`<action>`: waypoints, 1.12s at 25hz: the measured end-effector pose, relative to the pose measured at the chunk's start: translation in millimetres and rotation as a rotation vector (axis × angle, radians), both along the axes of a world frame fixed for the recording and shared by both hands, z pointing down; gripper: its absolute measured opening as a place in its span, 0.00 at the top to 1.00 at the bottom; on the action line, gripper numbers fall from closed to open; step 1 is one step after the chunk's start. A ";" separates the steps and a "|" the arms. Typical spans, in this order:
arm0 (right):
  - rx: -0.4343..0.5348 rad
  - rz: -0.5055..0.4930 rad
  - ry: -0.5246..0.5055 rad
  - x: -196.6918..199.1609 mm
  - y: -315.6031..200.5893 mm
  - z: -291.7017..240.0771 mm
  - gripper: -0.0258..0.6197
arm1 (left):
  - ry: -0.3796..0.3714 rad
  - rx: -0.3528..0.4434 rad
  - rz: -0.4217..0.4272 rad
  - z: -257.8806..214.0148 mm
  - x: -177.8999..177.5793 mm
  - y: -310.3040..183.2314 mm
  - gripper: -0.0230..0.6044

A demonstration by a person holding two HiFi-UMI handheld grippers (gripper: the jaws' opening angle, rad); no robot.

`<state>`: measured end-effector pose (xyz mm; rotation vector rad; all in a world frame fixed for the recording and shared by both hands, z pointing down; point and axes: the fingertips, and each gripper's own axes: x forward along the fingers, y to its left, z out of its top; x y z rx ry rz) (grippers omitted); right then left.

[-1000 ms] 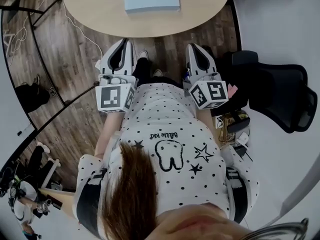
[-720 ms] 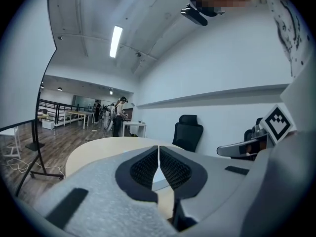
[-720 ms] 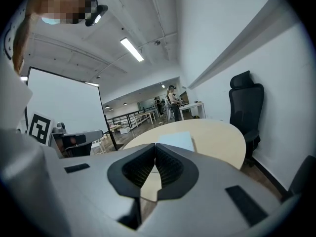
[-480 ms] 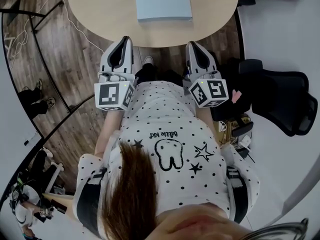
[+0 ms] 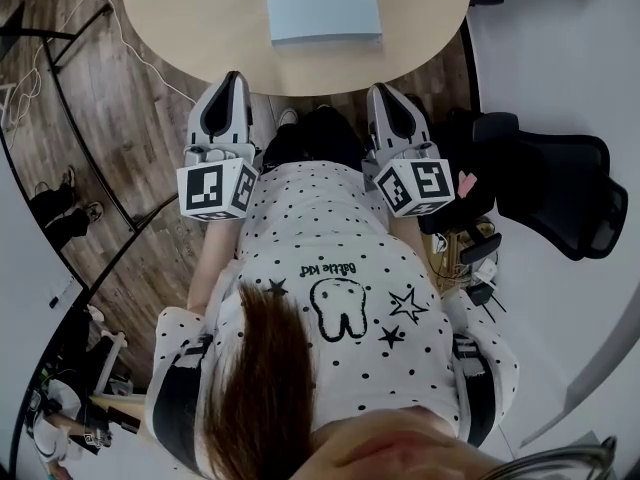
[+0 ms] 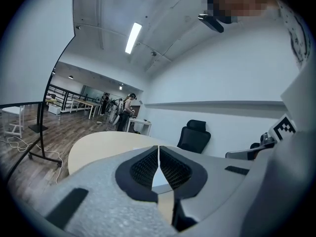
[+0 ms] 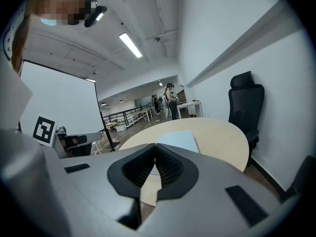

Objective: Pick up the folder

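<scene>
A pale blue folder (image 5: pixel 323 3) is lying flat and closed on a round, light wooden table (image 5: pixel 190 18). It is a plain rectangle with its long sides running away from the person. Its near short edge is sitting a little inside the table's near rim, and its far end is running out of the top of the head view. In the right gripper view the folder (image 7: pixel 178 140) is showing ahead, just above the jaw tips.

Both claws are hanging in front of the person's dotted shirt (image 5: pixel 340 268) and pointing toward the table, short of its rim. The left gripper (image 5: pixel 235 76) is holding its jaws together, pad against pad, with nothing between them. The right gripper (image 5: pixel 379 89) is doing the same, shut and gripping nothing. The strip of bare tabletop and the table's rim are lying between the jaw tips and the folder.

A black office chair (image 5: pixel 560 193) is standing to the person's right, close beside the table. A white cable (image 5: pixel 128 36) is trailing over the dark plank floor (image 5: pixel 120 138) on the left. In the left gripper view, people (image 6: pixel 126 110) are standing far off across the room.
</scene>
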<state>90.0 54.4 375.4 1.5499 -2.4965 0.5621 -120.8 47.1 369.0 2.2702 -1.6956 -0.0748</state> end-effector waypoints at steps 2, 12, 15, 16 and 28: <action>-0.004 0.009 0.003 2.2 -4.0 0.9 0.95 | 0.002 -0.007 0.010 2.7 2.6 -6.1 0.93; -0.045 -0.018 0.018 14.6 -40.6 5.4 0.95 | 0.003 -0.046 -0.010 10.4 15.6 -39.9 0.93; -0.044 -0.042 0.017 19.5 -60.5 4.6 0.95 | 0.002 -0.054 -0.039 9.7 19.8 -54.4 0.93; -0.045 -0.051 0.015 22.5 -67.4 5.9 0.95 | 0.001 -0.057 -0.049 10.5 22.8 -59.3 0.93; -0.052 -0.132 -0.002 58.0 -152.8 10.9 0.95 | -0.008 -0.063 -0.127 6.9 62.2 -123.8 0.93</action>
